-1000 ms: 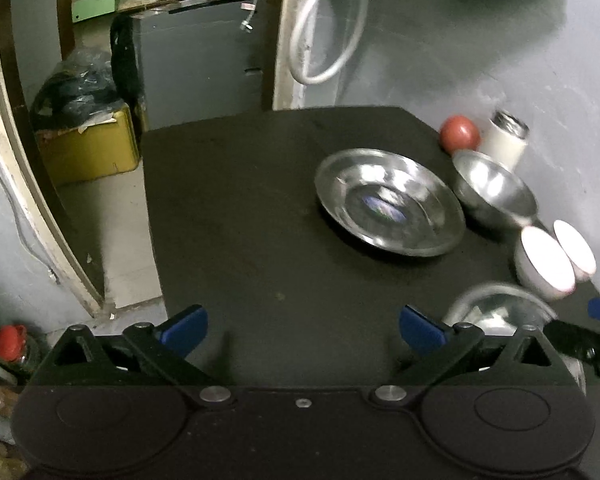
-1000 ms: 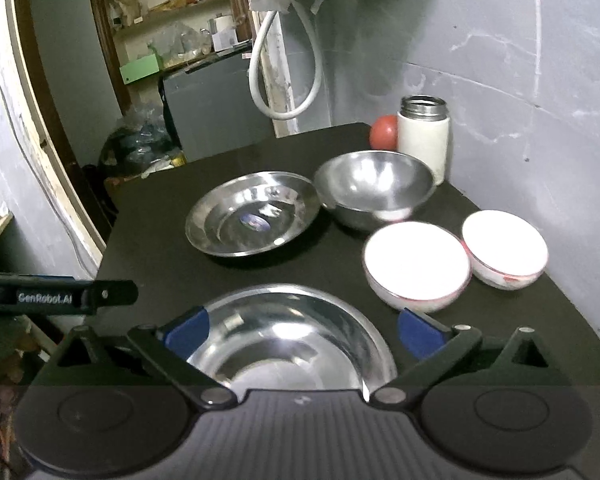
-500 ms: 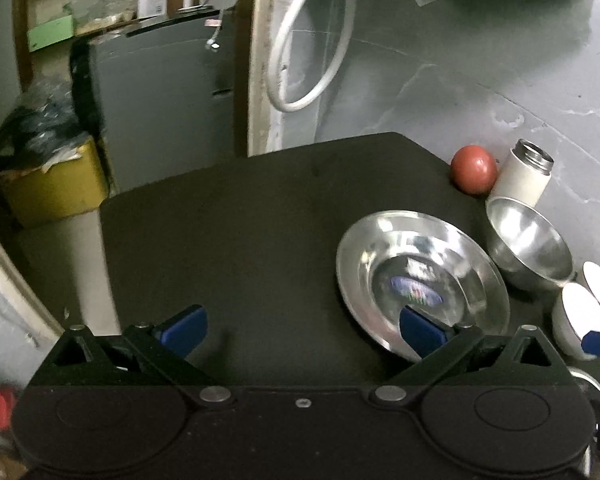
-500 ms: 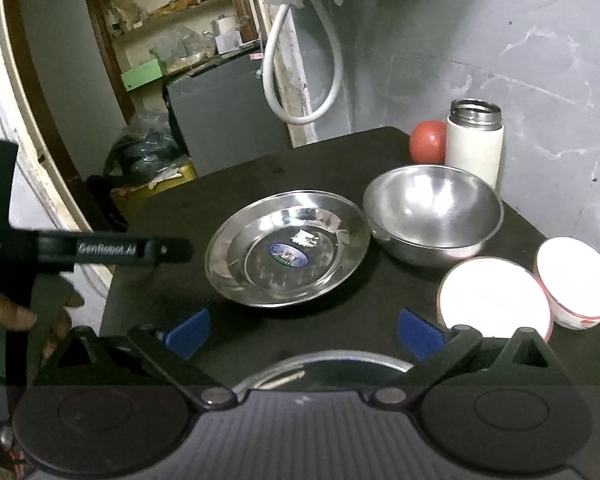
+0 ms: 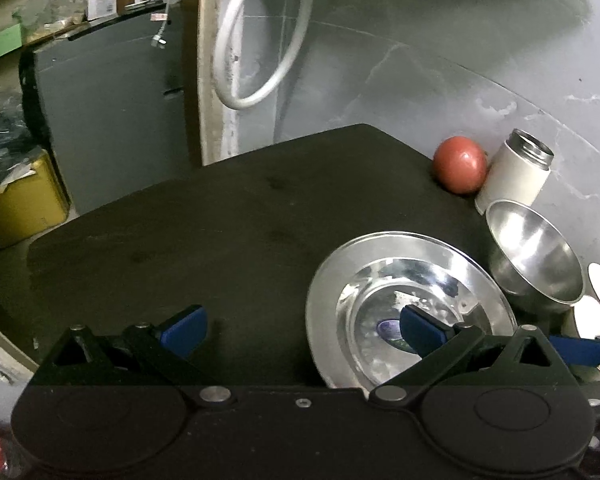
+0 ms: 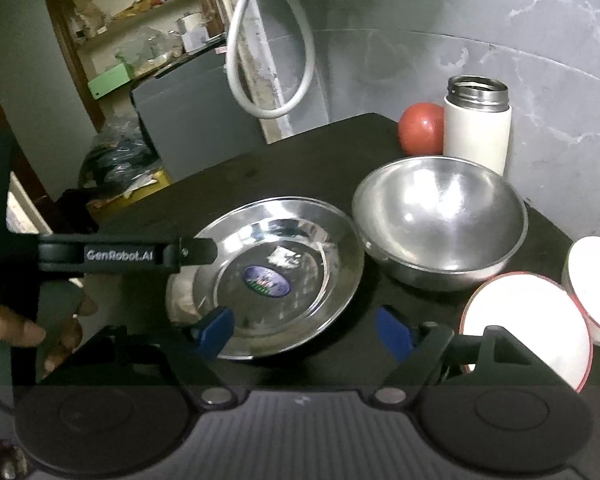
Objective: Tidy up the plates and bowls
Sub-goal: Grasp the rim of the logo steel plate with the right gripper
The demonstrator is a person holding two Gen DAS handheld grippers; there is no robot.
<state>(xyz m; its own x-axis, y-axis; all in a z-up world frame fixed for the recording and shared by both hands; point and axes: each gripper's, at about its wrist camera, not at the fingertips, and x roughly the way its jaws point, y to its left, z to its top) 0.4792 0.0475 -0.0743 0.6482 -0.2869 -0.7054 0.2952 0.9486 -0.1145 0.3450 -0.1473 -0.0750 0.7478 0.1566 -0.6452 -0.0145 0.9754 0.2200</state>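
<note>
Both sets of jaws stand wide apart and hold nothing. The left gripper (image 5: 300,326) has one blue pad over bare table and the other over the steel plate (image 5: 410,308), so its left-hand rim falls in the gap between the fingers; whether either pad touches the metal I cannot tell. The right gripper (image 6: 308,330) comes at the same steel plate (image 6: 276,276) from the near side, with one pad at its near rim and the other over the dark table (image 6: 340,364) just beside it. Two grippers closing on one plate suggests a shared lift, or one steadying while the other takes it (a shallow, slick rim gives little to bite on).

Further out, the steel bowl (image 6: 440,220) sits just beside the plate, rims close or touching. Two white bowls (image 6: 528,324) lie at the right edge, next to each other. Behind the steel bowl stand a white flask (image 6: 478,128) and a red fruit (image 6: 420,128) against the wall, out of the way of the dishes. A hand (image 6: 24,330) shows at the left of the right wrist view, holding the other tool
</note>
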